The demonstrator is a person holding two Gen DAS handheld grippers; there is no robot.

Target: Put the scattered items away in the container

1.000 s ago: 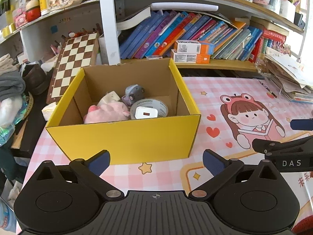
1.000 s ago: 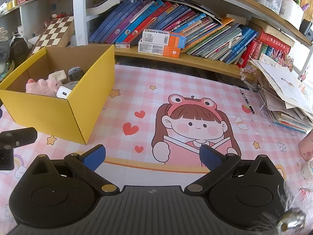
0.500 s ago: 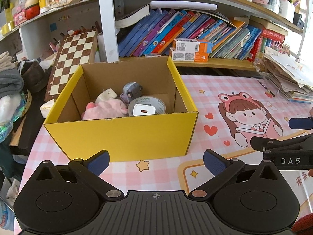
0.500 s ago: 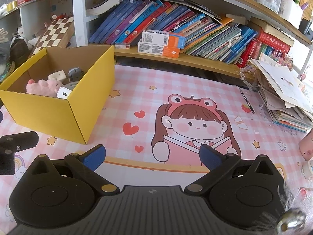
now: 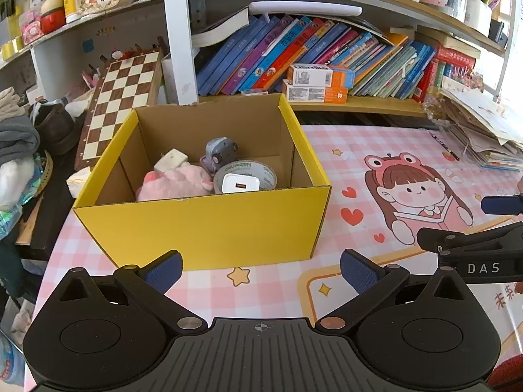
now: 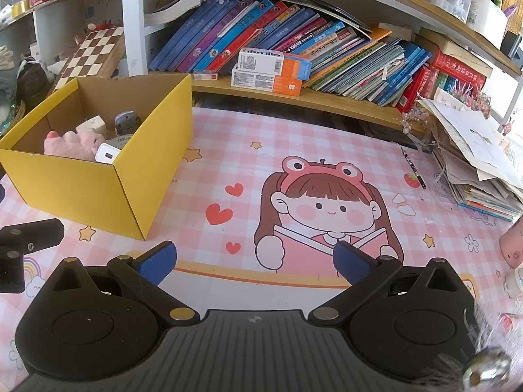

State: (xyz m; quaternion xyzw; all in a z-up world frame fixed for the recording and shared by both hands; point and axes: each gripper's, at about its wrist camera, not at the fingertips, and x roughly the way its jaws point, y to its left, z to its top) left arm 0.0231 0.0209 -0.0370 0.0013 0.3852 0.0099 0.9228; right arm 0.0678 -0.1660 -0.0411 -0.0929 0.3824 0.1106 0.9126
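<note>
the left gripper is nearest the box, its fingers spread wide apart with nothing between them, hovering just in front of the box's near yellow wall. the right gripper hangs to the right of the box over the pink desk mat, its fingers also wide apart and empty. inside the box lie a pink plush, a white charger resting on a grey tape roll, a small grey toy and a white block toward the far wall. the desk right of the box looks bare apart from its cartoon print. what seems left to tidy sits far to the right of the box, at the right edge of the right wrist view: a pink rounded thing and a small pale object just below it, both cut off and too partial to name. they lie right of the right fingers, well apart from the box, so the right gripper is clearly the nearer one; i judge the next move calls for it to swing rightward. farther back, a black pen lies by the paper stack, its long axis running away from the box toward the shelf.
</note>
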